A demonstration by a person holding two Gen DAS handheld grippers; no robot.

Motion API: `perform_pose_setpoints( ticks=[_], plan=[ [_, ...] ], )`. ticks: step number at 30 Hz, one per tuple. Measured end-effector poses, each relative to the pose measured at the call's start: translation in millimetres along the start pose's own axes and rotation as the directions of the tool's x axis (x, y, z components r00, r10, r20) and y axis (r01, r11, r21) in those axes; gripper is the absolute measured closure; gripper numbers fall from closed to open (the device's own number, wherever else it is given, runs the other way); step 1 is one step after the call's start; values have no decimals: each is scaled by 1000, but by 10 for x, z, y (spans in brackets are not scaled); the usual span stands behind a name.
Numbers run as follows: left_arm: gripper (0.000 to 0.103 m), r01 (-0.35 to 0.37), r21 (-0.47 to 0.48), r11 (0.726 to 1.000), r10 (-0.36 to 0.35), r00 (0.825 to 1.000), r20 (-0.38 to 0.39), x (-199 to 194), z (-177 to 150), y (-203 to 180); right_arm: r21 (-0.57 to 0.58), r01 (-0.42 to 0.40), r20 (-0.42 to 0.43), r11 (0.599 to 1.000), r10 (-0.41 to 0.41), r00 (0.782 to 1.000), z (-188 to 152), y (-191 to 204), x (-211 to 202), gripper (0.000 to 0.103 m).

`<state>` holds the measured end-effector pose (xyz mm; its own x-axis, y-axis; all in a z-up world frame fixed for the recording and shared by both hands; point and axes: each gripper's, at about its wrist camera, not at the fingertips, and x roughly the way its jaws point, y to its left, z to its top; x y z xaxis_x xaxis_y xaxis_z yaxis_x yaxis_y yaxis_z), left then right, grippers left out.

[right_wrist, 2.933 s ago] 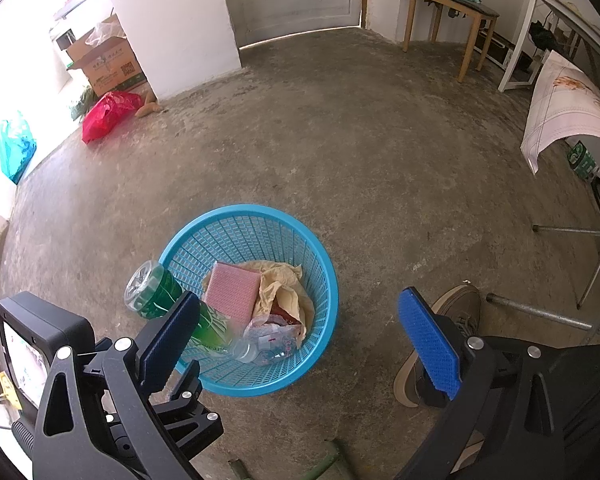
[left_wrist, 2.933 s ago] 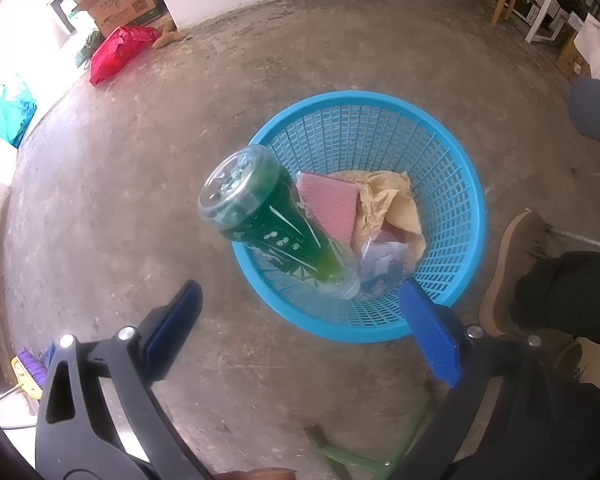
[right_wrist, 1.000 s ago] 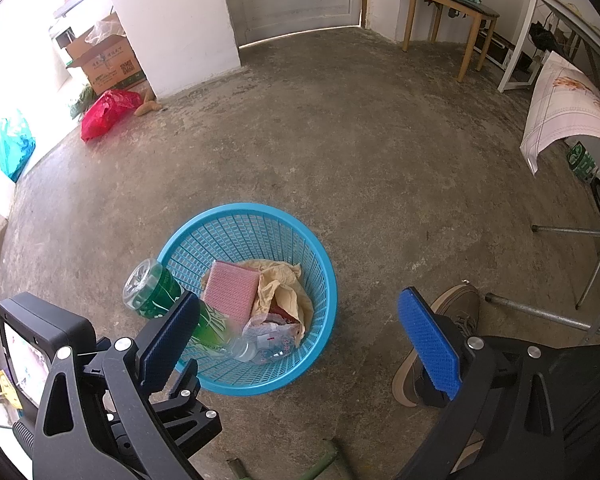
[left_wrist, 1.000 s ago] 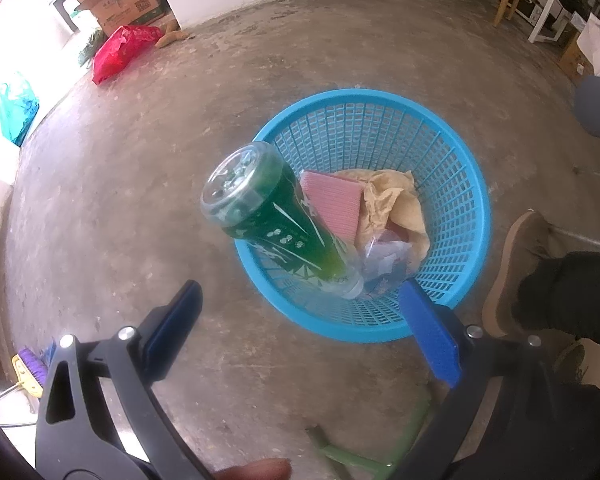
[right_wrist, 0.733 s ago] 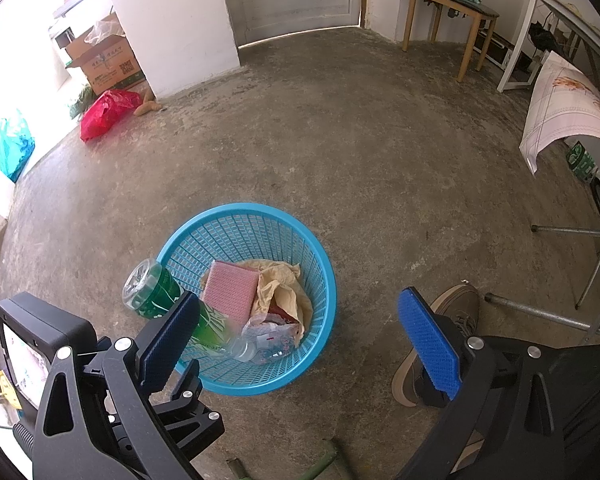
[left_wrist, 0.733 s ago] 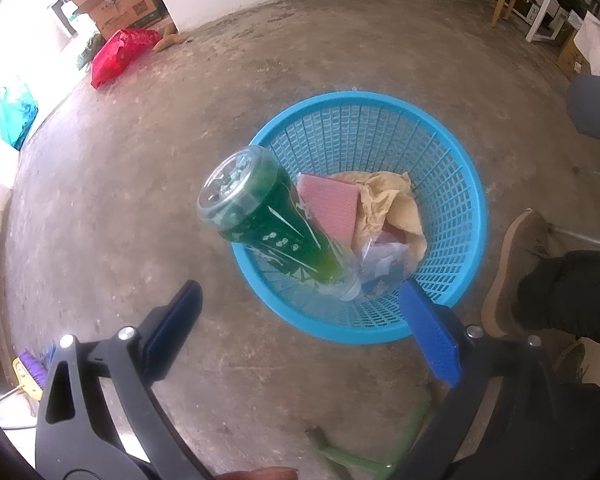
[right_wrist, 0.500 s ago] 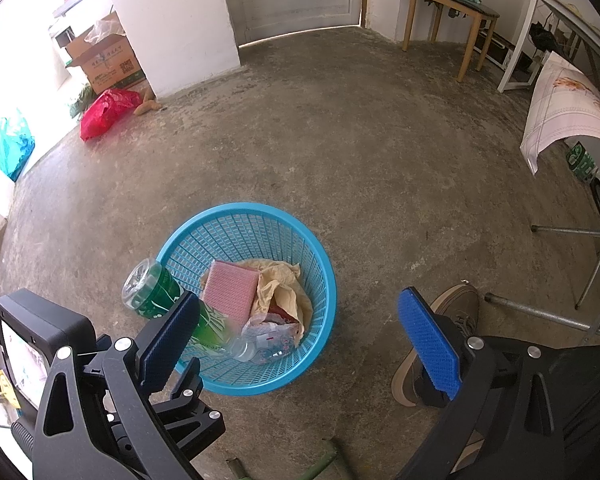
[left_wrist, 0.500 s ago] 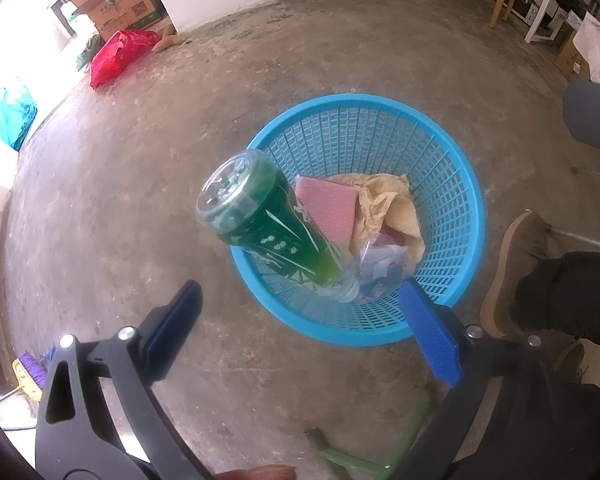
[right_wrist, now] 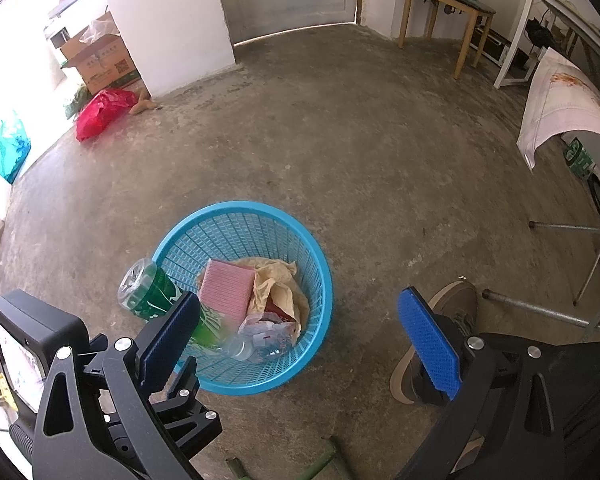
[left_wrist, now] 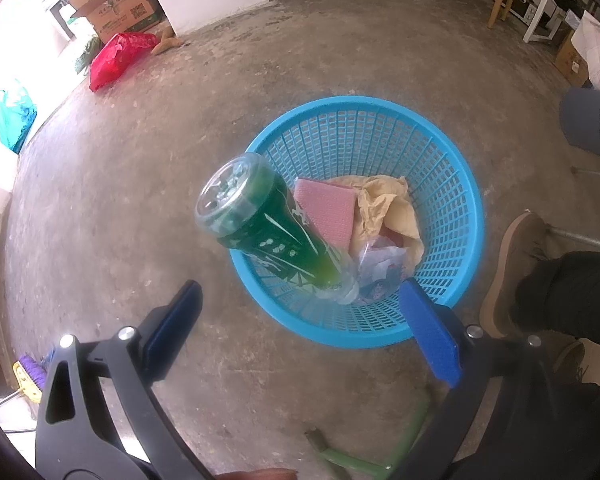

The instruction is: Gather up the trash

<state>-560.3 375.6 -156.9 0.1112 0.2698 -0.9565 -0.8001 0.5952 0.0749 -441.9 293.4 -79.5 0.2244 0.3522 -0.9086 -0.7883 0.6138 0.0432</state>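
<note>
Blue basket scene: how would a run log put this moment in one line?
stage: trash binned | blue basket: holds green bottle neck-down, base leaning over rim, pink sponge, brown paper | left gripper: open | right gripper: open

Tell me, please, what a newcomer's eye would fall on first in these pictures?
Probably the bright blue basket on the bare concrete floor, with a green bottle propped neck-down over its rim, base jutting out. Inside lie a pink sponge and crumpled brown paper; a red bag sits by the far wall.

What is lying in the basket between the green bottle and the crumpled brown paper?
A flat pink sponge sits between the green bottle and the brown paper in the blue basket; both wrist views show it.
</note>
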Motion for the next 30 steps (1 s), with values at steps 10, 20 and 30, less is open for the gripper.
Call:
perform_pose_setpoints(
  ticks=[10,20,30],
  plan=[
    [8,2,2,1000,-2,1000,-1,1,-2,7,1,6,-7,1000,-6,1000,-2,-23,6,6],
    [8,4,-4,1000,-4,1000,-5,14,-16,28,0,7,-7,1000,-7,1000,-8,-32,5,6],
    [8,3,-2,1000,-3,1000,-5,19,-21,25,0,6,-7,1000,-6,1000,1,-23,-1,6]
  ],
)
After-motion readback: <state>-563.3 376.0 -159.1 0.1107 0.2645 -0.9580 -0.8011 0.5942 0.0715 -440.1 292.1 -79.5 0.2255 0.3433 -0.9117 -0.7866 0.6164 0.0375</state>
